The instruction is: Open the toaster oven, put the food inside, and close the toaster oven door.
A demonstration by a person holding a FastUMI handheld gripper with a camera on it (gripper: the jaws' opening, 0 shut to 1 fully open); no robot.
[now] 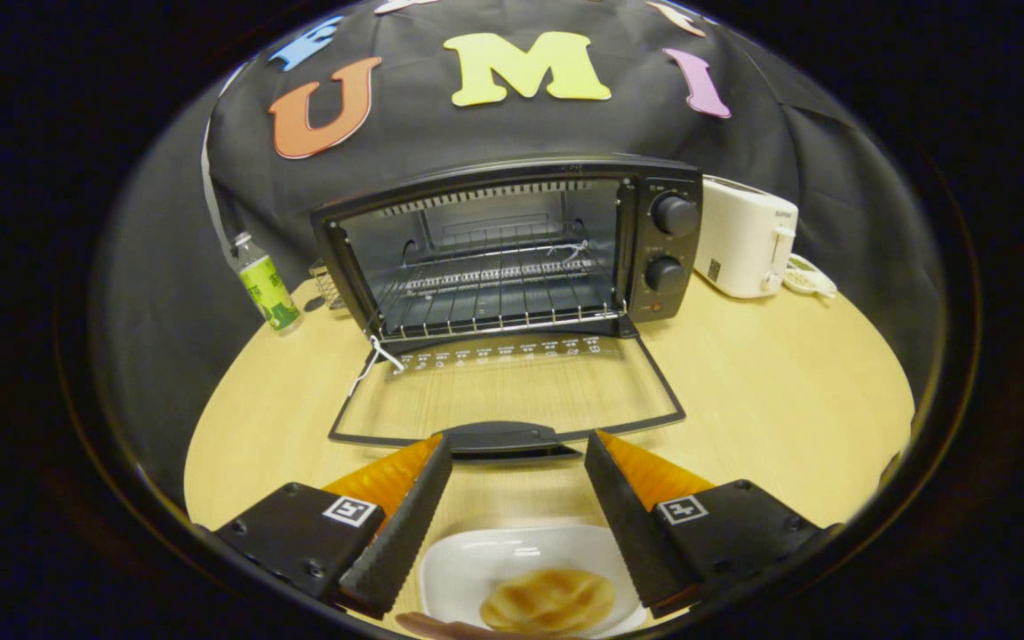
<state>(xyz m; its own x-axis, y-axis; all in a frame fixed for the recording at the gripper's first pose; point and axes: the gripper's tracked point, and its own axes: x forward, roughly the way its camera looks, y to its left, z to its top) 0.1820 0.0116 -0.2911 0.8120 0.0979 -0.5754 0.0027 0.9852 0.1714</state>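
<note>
A black toaster oven (512,244) stands at the back of the wooden table with its glass door (512,396) folded down flat toward me. The wire rack (499,307) inside is bare. The door's handle (508,437) lies just ahead of my fingertips. My gripper (516,444) is open, fingers spread wide with nothing between them. Below and between the fingers, close to me, a white plate (463,569) holds a round golden piece of food (549,600).
A green-labelled bottle (265,286) stands left of the oven. A white toaster (745,247) with a coiled cord (807,277) sits to the oven's right. Bare wooden table (788,400) stretches right of the open door.
</note>
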